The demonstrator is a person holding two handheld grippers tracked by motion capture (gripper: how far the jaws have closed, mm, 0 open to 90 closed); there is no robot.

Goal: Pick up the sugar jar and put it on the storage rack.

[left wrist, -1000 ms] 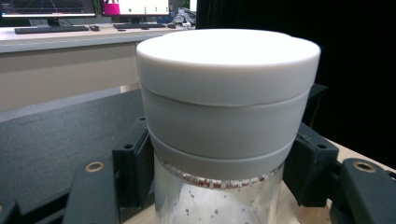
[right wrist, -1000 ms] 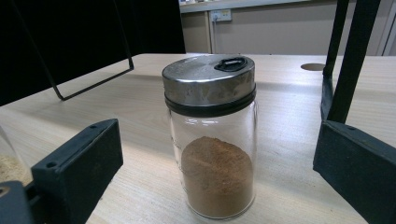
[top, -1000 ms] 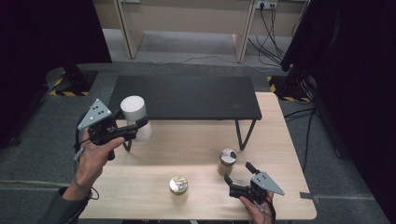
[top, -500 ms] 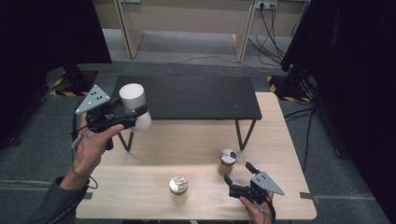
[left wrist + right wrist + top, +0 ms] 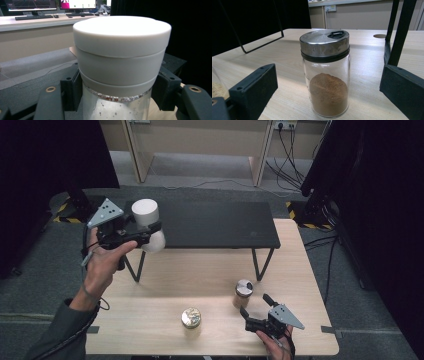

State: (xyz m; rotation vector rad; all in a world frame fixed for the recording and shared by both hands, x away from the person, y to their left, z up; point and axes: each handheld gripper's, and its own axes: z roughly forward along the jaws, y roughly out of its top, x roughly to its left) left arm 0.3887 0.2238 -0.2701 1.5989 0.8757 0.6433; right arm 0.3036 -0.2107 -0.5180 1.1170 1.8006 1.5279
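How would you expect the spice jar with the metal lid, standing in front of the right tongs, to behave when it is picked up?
The spice jar looks like clear glass, so probably stiff, slippery and breakable if squeezed hard or dropped. It is under half full of brown powder, so likely light, with weight low down. Being tall and narrow, it may tip if the open right tongs nudge it near the metal lid.

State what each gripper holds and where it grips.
Left gripper clamps the white-lidded jar just below its lid. Right gripper holds nothing, jaws open.
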